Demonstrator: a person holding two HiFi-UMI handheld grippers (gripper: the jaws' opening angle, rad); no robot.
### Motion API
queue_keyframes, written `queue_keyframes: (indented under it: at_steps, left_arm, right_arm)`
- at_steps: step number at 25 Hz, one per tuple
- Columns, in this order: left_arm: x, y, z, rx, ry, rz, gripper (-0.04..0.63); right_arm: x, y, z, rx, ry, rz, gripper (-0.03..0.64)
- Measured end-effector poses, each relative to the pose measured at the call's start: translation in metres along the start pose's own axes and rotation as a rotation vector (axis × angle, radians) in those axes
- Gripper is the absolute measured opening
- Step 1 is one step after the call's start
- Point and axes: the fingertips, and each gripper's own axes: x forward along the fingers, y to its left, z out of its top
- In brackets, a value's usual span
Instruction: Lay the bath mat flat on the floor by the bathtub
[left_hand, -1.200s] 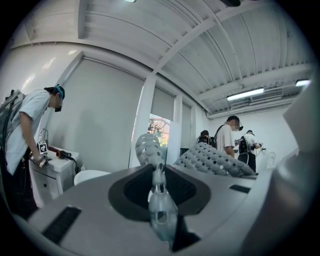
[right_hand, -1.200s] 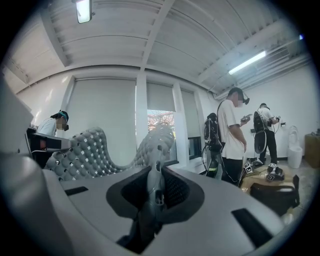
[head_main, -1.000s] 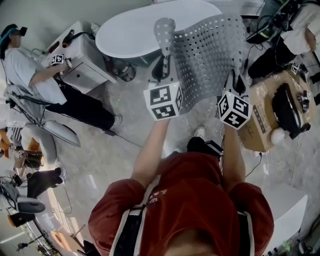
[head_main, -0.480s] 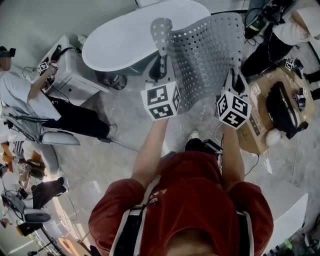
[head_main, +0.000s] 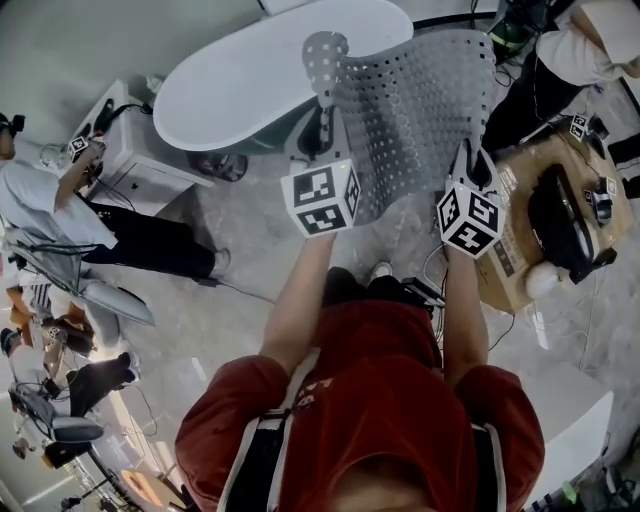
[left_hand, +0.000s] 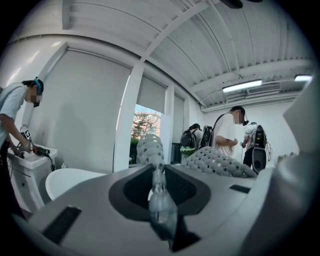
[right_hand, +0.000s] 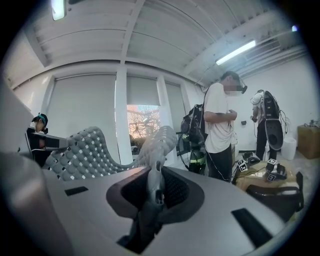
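**Bath mat (head_main: 420, 110):** A grey, pliable sheet pierced all over with regular rows of small holes. It is held in the air at the upper centre of the head view, above the floor (head_main: 240, 270) and not lying on it. It bows in a broad curve between the two grippers, and its upper left corner curls into a rounded flap. Seen close in the right gripper view, the surface is knobbly, a grid of raised cells with square openings.

**Left gripper (head_main: 322, 125):** The jaws are clenched on the mat's left edge. In the left gripper view, the thin edge stands upright, pinched between the dark ribbed pads (left_hand: 175, 187).

**Right gripper (head_main: 470, 160):** The jaws are clamped on the mat's right edge. In the right gripper view, the edge is likewise nipped between the pads (right_hand: 170, 190). Each gripper carries a white marker cube (head_main: 322, 198) with black square patterns.

**Bathtub (head_main: 260, 70):** White, smooth and oval, in the upper left of centre. Its right end is overlapped in the picture by the raised mat.

**Surroundings:** The floor is pale, glossy and marbled grey. A brown cardboard box (head_main: 515, 250) sits at the right edge, and a white boxy cabinet (head_main: 150, 150) at the upper left.
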Motion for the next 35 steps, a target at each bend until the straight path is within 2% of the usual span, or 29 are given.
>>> queue_keyframes:
  at_steps: [15, 22, 35]
  left_arm:
    - [0.081, 0.022, -0.069, -0.036, 0.137, -0.010, 0.075]
    - [0.117, 0.039, -0.115, -0.053, 0.224, -0.013, 0.075]
    - [0.152, 0.105, -0.244, -0.109, 0.441, 0.016, 0.075]
  right_arm:
    - [0.077, 0.008, -0.055, -0.043, 0.139, 0.006, 0.052]
    - [0.115, 0.013, -0.101, -0.045, 0.237, -0.010, 0.052]
    - [0.166, 0.038, -0.212, -0.117, 0.459, -0.010, 0.052]
